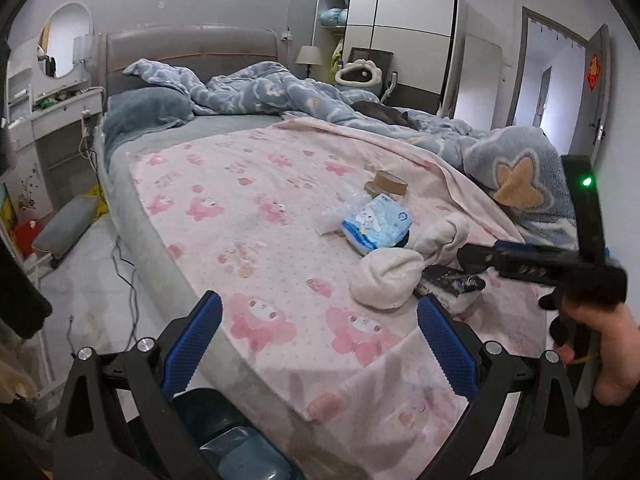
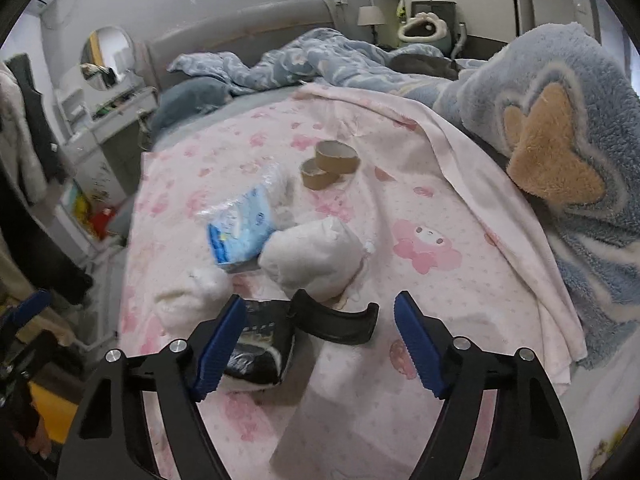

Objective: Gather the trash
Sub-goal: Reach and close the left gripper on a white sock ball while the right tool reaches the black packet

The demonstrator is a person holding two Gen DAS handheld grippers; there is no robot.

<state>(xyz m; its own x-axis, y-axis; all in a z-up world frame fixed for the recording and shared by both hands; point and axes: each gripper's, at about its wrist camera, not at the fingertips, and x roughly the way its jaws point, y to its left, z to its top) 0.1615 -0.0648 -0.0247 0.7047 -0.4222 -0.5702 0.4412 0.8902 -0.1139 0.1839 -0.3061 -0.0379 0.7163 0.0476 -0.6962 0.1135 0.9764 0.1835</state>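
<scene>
Trash lies on the pink blanket (image 1: 256, 208) of the bed: a blue tissue packet (image 1: 376, 224) (image 2: 240, 236), a clear wrapper (image 1: 340, 204), two cardboard tape cores (image 1: 388, 184) (image 2: 332, 164), a black packet (image 1: 452, 280) (image 2: 256, 348) and a curved black plastic piece (image 2: 336, 320). Two white fluffy socks (image 1: 384, 276) (image 2: 316, 256) lie among them. My right gripper (image 2: 320, 340) (image 1: 480, 256) hangs just above the blanket, open, the curved black piece between its fingers with gaps on both sides. My left gripper (image 1: 320, 336) is open and empty over the bed's near edge.
A dark blue bin (image 1: 224, 440) sits under my left gripper beside the bed. A crumpled blue duvet (image 1: 520, 184) (image 2: 560, 140) covers the right and far side. Cables (image 1: 128, 276) trail on the floor left of the bed, near a white dressing table (image 1: 56, 112).
</scene>
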